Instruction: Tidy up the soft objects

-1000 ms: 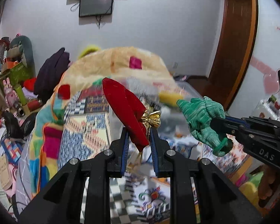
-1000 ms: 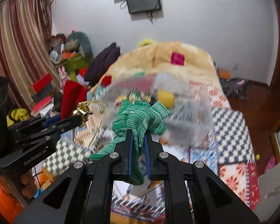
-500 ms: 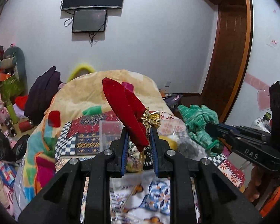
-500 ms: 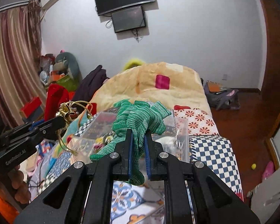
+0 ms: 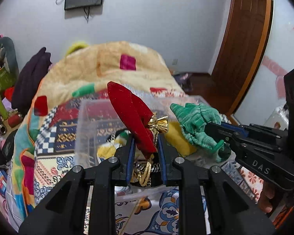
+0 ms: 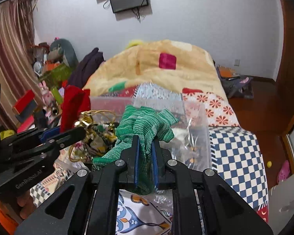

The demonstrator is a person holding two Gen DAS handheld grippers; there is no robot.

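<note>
Your left tool (image 5: pixel 145 144) is clamped on a red velvet bow (image 5: pixel 132 115) with a gold ribbon knot (image 5: pixel 158 125), holding it up over the clear plastic box (image 5: pixel 84 129) on the bed (image 6: pixel 239 156). Your right tool (image 6: pixel 145 152) is closed tight on a green knitted cloth (image 6: pixel 145 125), also above the box, just to the right of the bow. Yellow soft things (image 5: pixel 178 137) already lie inside the box. A beige blanket (image 5: pixel 107 68) is heaped behind.
</note>
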